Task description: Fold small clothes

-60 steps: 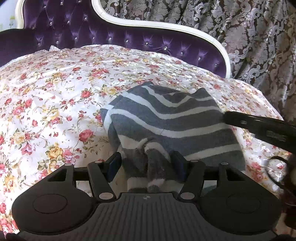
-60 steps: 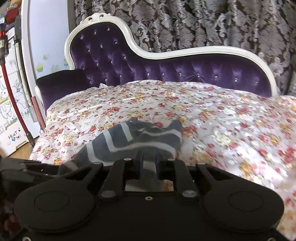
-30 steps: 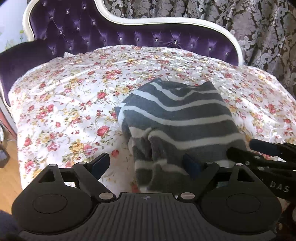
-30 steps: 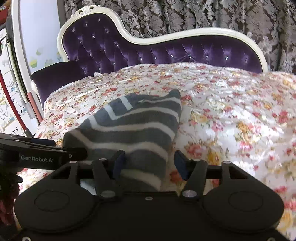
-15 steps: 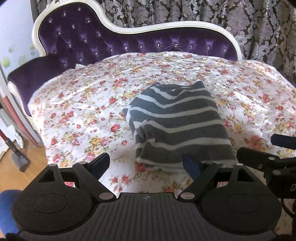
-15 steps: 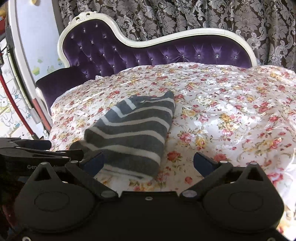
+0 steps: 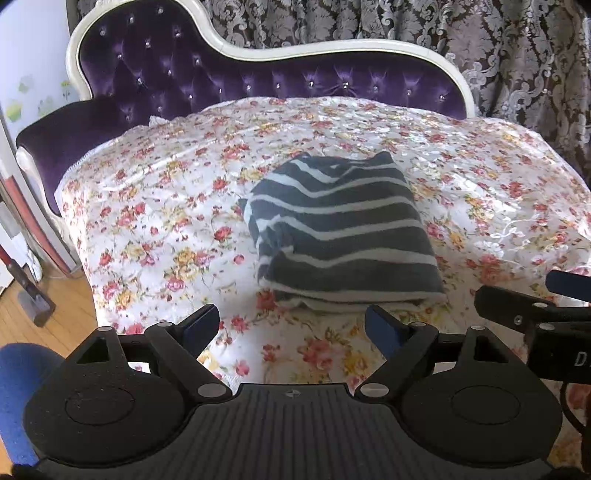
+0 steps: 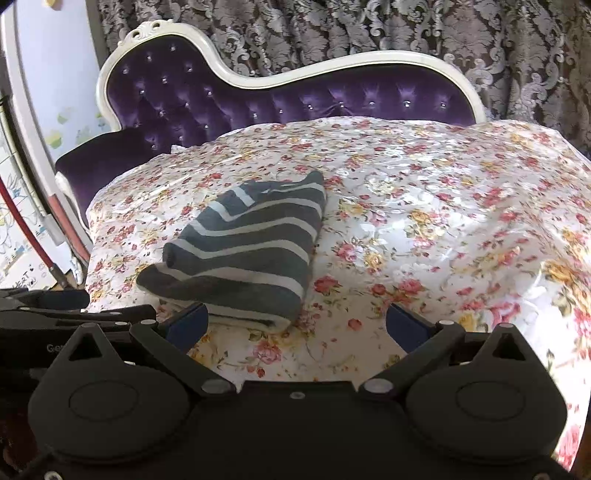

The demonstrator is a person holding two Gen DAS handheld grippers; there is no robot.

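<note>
A grey garment with white stripes [image 7: 341,232] lies folded in a compact rectangle on the floral bedspread [image 7: 155,206]. It also shows in the right wrist view [image 8: 247,247], left of centre. My left gripper [image 7: 291,325] is open and empty, held back from the garment's near edge. My right gripper [image 8: 295,323] is open and empty, near the garment's near right corner. The right gripper's arm shows at the right edge of the left wrist view [image 7: 535,314].
A purple tufted headboard with a white frame [image 7: 258,81] runs along the far side, with patterned curtains [image 8: 406,29] behind it. Wooden floor [image 7: 33,325] lies to the left of the bed. The bedspread stretches to the right of the garment [image 8: 461,221].
Both grippers let go of the striped garment, opened wide and pulled back from it. The garment now lies folded flat on the bedspread.
</note>
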